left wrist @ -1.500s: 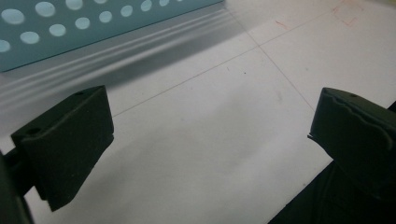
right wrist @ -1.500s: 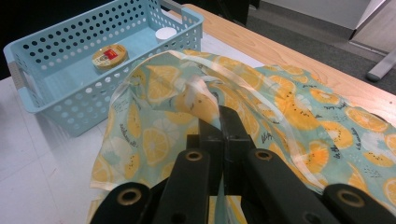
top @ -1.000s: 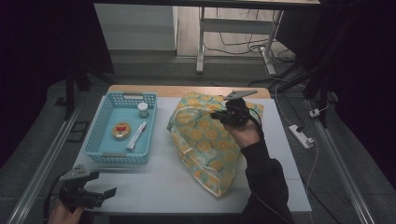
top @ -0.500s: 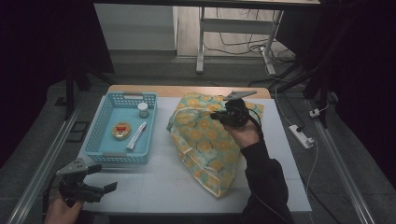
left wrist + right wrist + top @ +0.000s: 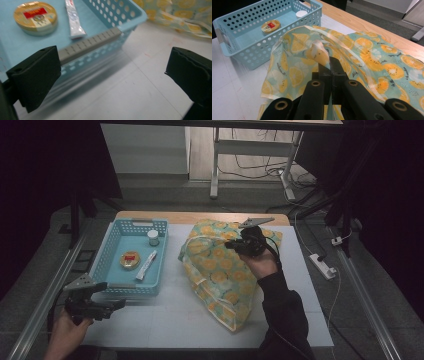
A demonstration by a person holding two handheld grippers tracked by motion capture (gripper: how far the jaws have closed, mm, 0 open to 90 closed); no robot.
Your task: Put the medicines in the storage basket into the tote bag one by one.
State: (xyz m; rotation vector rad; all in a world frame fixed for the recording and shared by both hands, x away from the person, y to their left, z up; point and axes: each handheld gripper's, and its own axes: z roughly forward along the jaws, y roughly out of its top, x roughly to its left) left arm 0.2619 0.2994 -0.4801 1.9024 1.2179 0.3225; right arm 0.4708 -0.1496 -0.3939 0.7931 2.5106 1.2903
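Observation:
A cloth bag (image 5: 220,270) printed with orange slices lies on the white table right of centre. My right gripper (image 5: 231,245) is shut on a fold of the bag (image 5: 367,57) near its top, lifting the fabric into a peak; in the right gripper view its jaws (image 5: 329,62) press together on the cloth. My left gripper (image 5: 117,305) is held open at the table's front left corner, just in front of the blue basket (image 5: 127,289). In the left gripper view the wide-apart jaws (image 5: 112,75) hold nothing and frame the basket's front wall (image 5: 87,45).
The basket (image 5: 244,50) holds a round tin (image 5: 129,260) with a red label, a white tube (image 5: 146,266) and a small white jar (image 5: 153,237). A wooden strip runs along the table's far edge. A power strip (image 5: 322,266) lies on the floor at the right.
My left gripper has risen and moved forward toward the basket's front. The right gripper and the bag have stayed still.

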